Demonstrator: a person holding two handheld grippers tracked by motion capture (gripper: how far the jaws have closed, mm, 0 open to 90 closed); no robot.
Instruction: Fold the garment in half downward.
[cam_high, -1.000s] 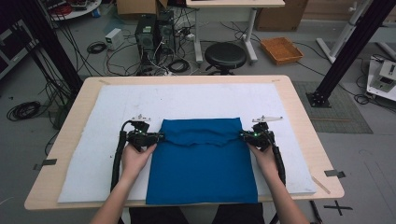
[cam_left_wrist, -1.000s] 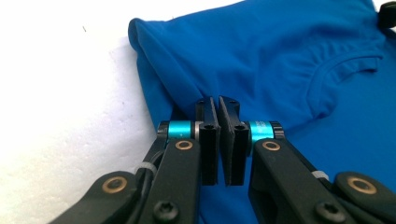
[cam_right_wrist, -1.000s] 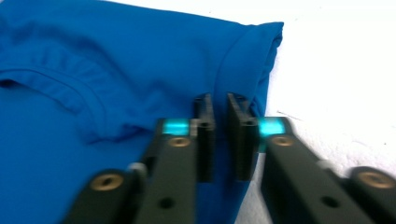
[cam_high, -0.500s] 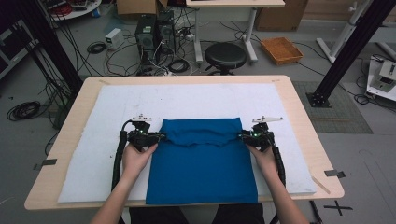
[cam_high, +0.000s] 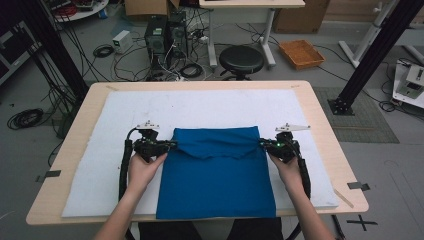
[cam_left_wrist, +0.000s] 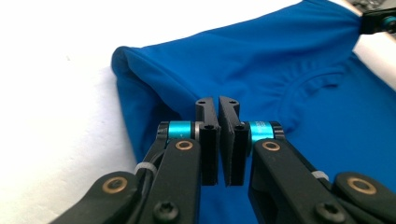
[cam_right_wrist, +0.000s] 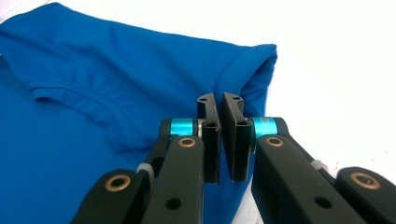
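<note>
A blue shirt (cam_high: 215, 180) lies flat on the white mat (cam_high: 200, 107), its upper part folded down so the collar seam shows. My left gripper (cam_high: 172, 145) is at the shirt's left edge by the fold, shut on the cloth. My right gripper (cam_high: 262, 144) is at the right edge, level with it; its jaws have just been closing and now pinch the fold. In the left gripper view the jaws (cam_left_wrist: 218, 100) stand together over the shirt (cam_left_wrist: 261, 60). In the right gripper view the jaws (cam_right_wrist: 219, 97) meet where the fold of the shirt (cam_right_wrist: 93, 60) ends.
The mat covers most of the wooden table (cam_high: 320, 130). Bare mat lies beyond the shirt and on both sides of it. The shirt's hem hangs near the table's front edge. A stool (cam_high: 241, 59), cables and computer boxes stand on the floor behind the table.
</note>
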